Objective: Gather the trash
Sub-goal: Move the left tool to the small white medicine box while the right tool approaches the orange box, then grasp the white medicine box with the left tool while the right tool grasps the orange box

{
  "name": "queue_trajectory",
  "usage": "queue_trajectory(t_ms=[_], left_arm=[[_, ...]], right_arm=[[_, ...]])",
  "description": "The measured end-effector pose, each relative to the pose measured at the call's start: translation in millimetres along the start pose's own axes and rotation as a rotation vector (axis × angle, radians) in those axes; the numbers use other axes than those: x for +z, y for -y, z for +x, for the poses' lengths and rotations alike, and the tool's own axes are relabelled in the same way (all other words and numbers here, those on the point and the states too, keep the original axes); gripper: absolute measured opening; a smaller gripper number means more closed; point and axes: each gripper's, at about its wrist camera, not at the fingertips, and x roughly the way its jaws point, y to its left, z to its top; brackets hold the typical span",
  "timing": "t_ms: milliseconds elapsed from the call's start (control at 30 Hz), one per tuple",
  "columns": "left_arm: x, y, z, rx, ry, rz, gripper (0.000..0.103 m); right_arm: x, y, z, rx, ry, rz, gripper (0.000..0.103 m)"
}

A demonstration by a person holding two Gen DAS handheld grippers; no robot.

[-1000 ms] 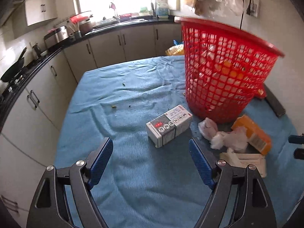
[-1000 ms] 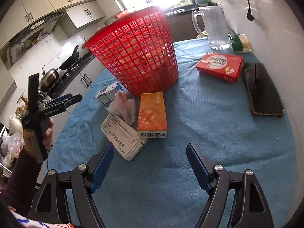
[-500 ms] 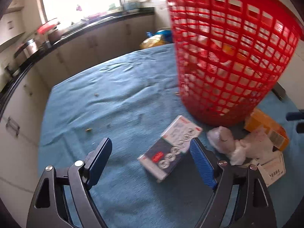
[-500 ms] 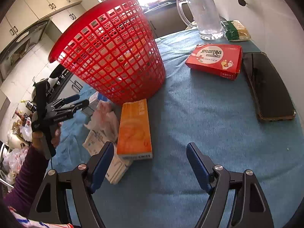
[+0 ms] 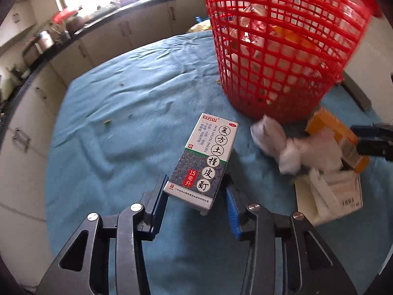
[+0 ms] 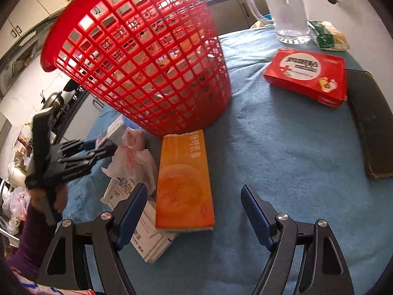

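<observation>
A: Start with the biggest thing. Where's the red basket (image 5: 282,49)?

B: Ahead of both grippers, standing on the blue-covered bench (image 5: 122,123). One basket, already holding some scraps, so it reads as the bin for the trash.

A: And the boxes?

B: I count four near it. The orange box (image 6: 184,179) lies just ahead of the right gripper (image 6: 194,211), between its fingers' line and slightly left, resting partly on a white box (image 6: 145,231). A red box (image 6: 307,76) sits far ahead to the right, well apart. The small medicine box (image 5: 203,159) lies lengthwise between the left gripper's (image 5: 194,196) fingers.

A: Is that one gripped?

B: The left jaws are closing with the box's near end between them; the pads look just beside its sides, and I judge the pinch not yet firm. The right gripper's jaws stand wide, nothing held.

A: Anything smaller?

B: One clump of crumpled tissue (image 5: 282,147), ahead and right of the left gripper, touching the basket's foot.
</observation>
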Motion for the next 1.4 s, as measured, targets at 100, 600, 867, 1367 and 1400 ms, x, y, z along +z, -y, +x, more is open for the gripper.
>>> queue_trajectory(t_ms=[100,600,867,1367,1400], left_arm=[[-18,8,-17,0.020,0.007,-0.025,0.042],[-92,24,-48,0.047,0.003,-0.218,0.043],[-101,40,-64,0.098,0.038,-0.163,0.067],[-80,7,-52,0.093,-0.023,-0.210,0.067],[-79,8,-51,0.094,-0.022,-0.207,0.067]], right_arm=[[3,-10,8,-0.029,-0.015,-0.031,0.082],[-32,-15,-17,-0.173,-0.022,-0.029,0.051],[-71,4,-53,-0.241,-0.007,0.014,0.078],[-67,-13,-47,-0.266,-0.017,-0.065,0.080],[-66,-14,-46,-0.269,-0.018,-0.072,0.080]])
